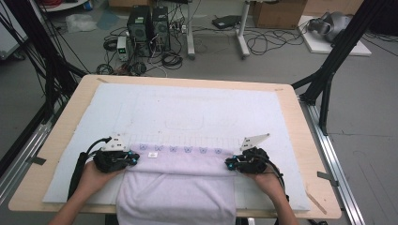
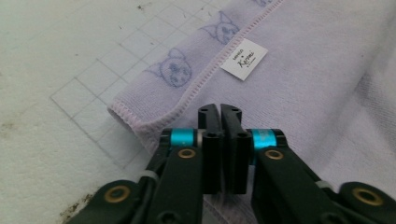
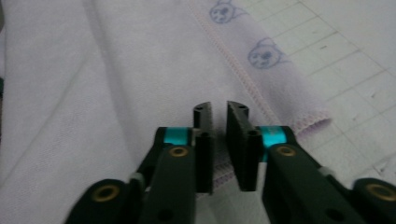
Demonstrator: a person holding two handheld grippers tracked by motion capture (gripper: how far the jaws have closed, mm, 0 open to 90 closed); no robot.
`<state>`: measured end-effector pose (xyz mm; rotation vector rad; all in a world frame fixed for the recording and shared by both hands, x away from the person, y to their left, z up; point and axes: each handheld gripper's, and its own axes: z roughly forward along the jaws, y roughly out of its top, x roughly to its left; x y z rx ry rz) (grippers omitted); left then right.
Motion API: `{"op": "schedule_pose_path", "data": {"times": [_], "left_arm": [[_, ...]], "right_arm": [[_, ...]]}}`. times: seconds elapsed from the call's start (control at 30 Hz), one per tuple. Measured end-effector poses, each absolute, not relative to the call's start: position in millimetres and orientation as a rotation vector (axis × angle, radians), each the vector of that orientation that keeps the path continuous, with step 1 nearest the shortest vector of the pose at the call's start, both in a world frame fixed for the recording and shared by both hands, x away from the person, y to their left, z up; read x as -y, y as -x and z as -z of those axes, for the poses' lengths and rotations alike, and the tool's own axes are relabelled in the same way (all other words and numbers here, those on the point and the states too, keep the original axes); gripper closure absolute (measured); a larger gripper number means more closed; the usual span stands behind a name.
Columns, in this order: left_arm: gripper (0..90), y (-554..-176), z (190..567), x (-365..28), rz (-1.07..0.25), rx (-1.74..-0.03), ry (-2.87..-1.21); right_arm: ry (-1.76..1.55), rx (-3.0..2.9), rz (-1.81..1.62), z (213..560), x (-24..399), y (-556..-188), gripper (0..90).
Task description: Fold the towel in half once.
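- i see a pale purple towel (image 1: pixel 180 180) lying on the white mat (image 1: pixel 197 110) at the near side of the table (image 1: pixel 63 140), its near part hanging over the table's front edge.
- the towel's far edge runs across the mat from one hand to the other, with a row of small cat faces (image 1: pixel 187 150) printed along that hem.
- a small white label (image 2: pixel 244 59) sits on the towel just inside the hem, near its left end.
- my left gripper (image 1: pixel 133 160) rests at the towel's left far corner; in the left gripper view (image 2: pixel 220 112) its tips lie over the cloth just inside the stitched hem.
- its jaws are pressed together, pads face to face; i cannot make out any cloth caught between them.
- my right gripper (image 1: pixel 230 164) sits at the towel's right far corner; in the right gripper view (image 3: pixel 219 109) its tips lie over the cloth just beside the hem stitching, with the corner of the towel off to the side.
- its jaws are drawn together as well, with a thin slit between the tips, and whether any fold of the towel is between them i cannot tell.
- both hands come in from the near edge, the left hand (image 1: pixel 94 178) and right hand (image 1: pixel 267 180) each wrapped round its gripper, well apart with the width of the towel between them.
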<state>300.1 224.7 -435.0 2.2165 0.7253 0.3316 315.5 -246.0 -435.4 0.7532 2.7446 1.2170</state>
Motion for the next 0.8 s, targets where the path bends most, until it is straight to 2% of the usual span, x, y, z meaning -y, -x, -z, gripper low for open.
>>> {"op": "schedule_pose_path", "data": {"times": [0.07, 0.27, 0.33, 0.4, 0.53, 0.6, 0.7, 0.73, 0.8], "left_arm": [[89.5, -299.8, 432.2, -225.1, -0.329, -0.720, -2.214], [89.5, -298.6, 423.8, -229.7, -0.337, -0.720, -2.176], [88.3, -298.5, 423.4, -230.4, -0.342, -0.726, -2.170], [71.5, -300.0, 425.2, -229.9, -0.335, -0.745, -2.170], [64.8, -303.5, 430.1, -227.2, -0.343, -0.756, -2.189], [66.1, -306.1, 433.9, -224.6, -0.348, -0.771, -2.202], [77.3, -307.9, 438.2, -222.5, -0.346, -0.756, -2.211], [82.3, -307.9, 438.7, -221.8, -0.342, -0.753, -2.208], [86.9, -307.6, 437.8, -220.6, -0.349, -0.747, -2.213]], "right_arm": [[-0.729, -2.723, -1.237, 431.7, 245.1, -313.6, 89.4], [-0.743, -2.687, -1.274, 422.9, 250.4, -311.8, 89.2], [-0.754, -2.683, -1.263, 423.0, 251.2, -312.5, 83.3], [-0.766, -2.668, -1.254, 424.2, 250.9, -314.3, 74.9], [-0.779, -2.679, -1.222, 429.7, 247.9, -319.6, 68.3], [-0.791, -2.685, -1.195, 433.6, 245.7, -321.2, 64.9], [-0.769, -2.693, -1.172, 439.1, 242.3, -320.8, 65.9], [-0.768, -2.684, -1.165, 439.6, 241.3, -319.5, 69.1], [-0.751, -2.691, -1.152, 439.3, 240.1, -318.1, 79.2]]}}
